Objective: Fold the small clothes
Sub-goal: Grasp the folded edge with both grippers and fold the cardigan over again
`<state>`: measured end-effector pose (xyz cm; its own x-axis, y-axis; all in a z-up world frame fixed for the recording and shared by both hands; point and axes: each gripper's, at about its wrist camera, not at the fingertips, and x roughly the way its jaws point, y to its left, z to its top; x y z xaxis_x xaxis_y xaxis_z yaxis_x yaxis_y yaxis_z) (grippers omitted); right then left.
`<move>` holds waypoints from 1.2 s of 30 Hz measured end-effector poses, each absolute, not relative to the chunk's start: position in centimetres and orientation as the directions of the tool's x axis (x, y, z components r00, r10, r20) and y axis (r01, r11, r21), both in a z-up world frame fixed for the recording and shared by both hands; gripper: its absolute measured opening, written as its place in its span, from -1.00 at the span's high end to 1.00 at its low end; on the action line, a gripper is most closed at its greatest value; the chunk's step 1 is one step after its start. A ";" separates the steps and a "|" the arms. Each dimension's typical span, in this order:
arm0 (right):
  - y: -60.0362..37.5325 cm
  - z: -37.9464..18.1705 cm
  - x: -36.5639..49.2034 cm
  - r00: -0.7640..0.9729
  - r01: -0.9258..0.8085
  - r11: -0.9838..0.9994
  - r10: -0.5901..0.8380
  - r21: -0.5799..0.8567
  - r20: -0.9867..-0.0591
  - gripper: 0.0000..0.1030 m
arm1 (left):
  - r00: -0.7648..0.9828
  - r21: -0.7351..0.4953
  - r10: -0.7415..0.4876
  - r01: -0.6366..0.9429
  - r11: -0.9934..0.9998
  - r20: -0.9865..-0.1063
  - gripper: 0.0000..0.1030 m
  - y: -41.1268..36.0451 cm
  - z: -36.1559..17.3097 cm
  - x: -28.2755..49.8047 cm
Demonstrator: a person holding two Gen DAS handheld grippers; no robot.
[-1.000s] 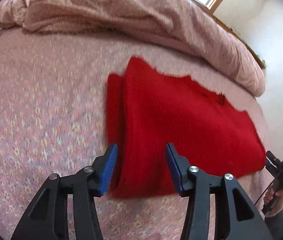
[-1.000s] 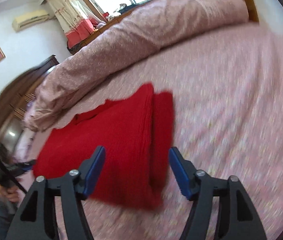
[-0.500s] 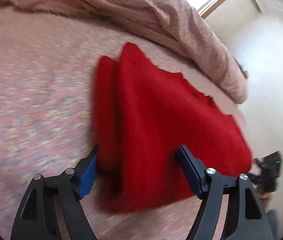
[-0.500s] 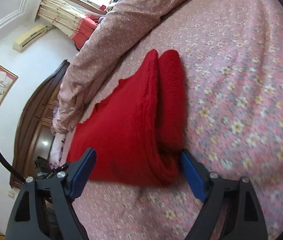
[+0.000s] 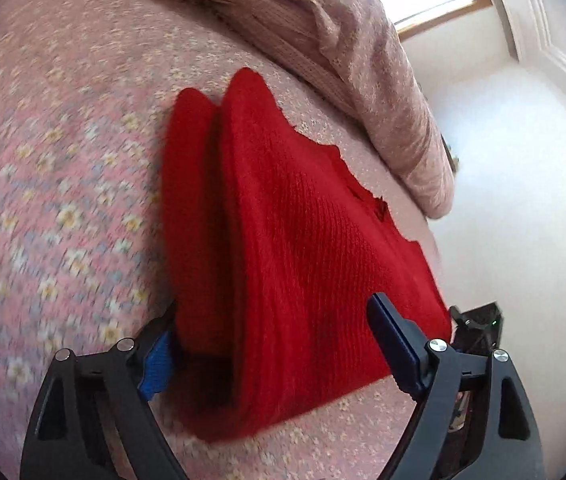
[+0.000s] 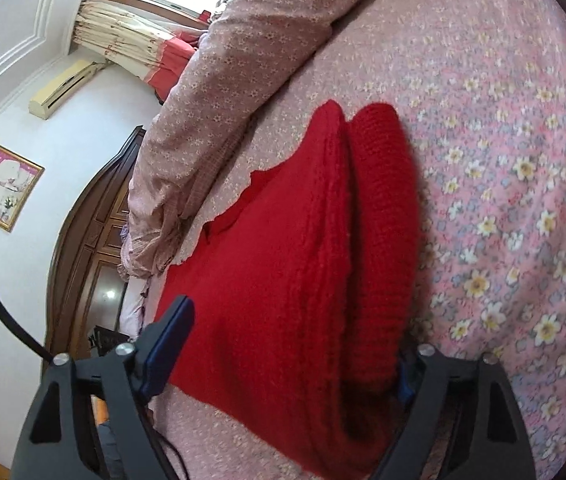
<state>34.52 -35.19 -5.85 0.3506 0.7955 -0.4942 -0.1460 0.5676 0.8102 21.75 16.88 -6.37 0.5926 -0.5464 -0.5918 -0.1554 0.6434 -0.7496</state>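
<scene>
A red knitted garment [image 5: 295,248] lies folded on the pink flowered bed sheet [image 5: 55,184]. It also shows in the right wrist view [image 6: 303,272]. My left gripper [image 5: 271,344] is open, its jaws straddling the garment's near thick folded end, low against the bed. My right gripper [image 6: 283,344] is open and straddles the opposite folded end in the same way. Neither has closed on the cloth. The inner pad of each gripper on the sheet side is partly hidden by the fabric.
A rumpled pink quilt [image 5: 323,20] lies along the far side of the bed, also in the right wrist view [image 6: 243,60]. A dark wooden wardrobe [image 6: 95,248] and white wall stand beyond the bed edge.
Both grippers have come down and forward from above the garment, and their open jaws now sit around its two ends. The jaws have opened wider.
</scene>
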 end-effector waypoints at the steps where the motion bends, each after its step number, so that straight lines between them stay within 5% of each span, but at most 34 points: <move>1: -35.3 -6.2 34.7 0.334 -0.133 0.548 0.809 0.826 -0.484 -0.46 | 0.596 -0.747 -0.537 -0.168 0.643 -0.597 -0.58 16.8 -6.4 21.9; 3: -35.8 -6.6 34.9 0.317 -0.107 0.539 0.815 0.836 -0.485 -0.17 | 0.591 -0.738 -0.529 -0.177 0.651 -0.609 -0.58 16.6 -6.4 22.4; 4: -36.0 -7.0 35.0 0.314 -0.088 0.532 0.817 0.842 -0.483 0.22 | 0.596 -0.729 -0.516 -0.181 0.660 -0.615 -0.32 16.4 -6.4 22.8; 6: -36.1 -8.0 34.9 0.302 -0.046 0.527 0.817 0.849 -0.491 0.40 | 0.580 -0.670 -0.467 -0.194 0.716 -0.667 0.53 15.9 -6.5 23.5; 14: -35.5 -4.6 31.8 0.355 -0.110 0.644 0.737 0.757 -0.575 0.53 | 0.606 -0.721 -0.520 -0.133 0.680 -0.602 0.62 14.9 -4.6 20.4; 23: -39.0 -4.0 21.5 0.341 -0.087 0.630 0.746 0.771 -0.571 0.51 | 0.492 -0.658 -0.524 -0.142 0.739 -0.695 0.57 12.7 -4.4 14.8; 27: -39.4 -5.7 19.9 0.353 -0.064 0.669 0.709 0.740 -0.611 0.40 | 0.485 -0.568 -0.439 -0.154 0.809 -0.757 0.31 11.9 -4.5 14.2; 36: -40.2 -6.7 21.0 0.419 -0.089 0.667 0.699 0.740 -0.580 0.23 | 0.620 -0.341 -0.172 -0.165 0.925 -0.766 0.30 8.4 1.0 7.6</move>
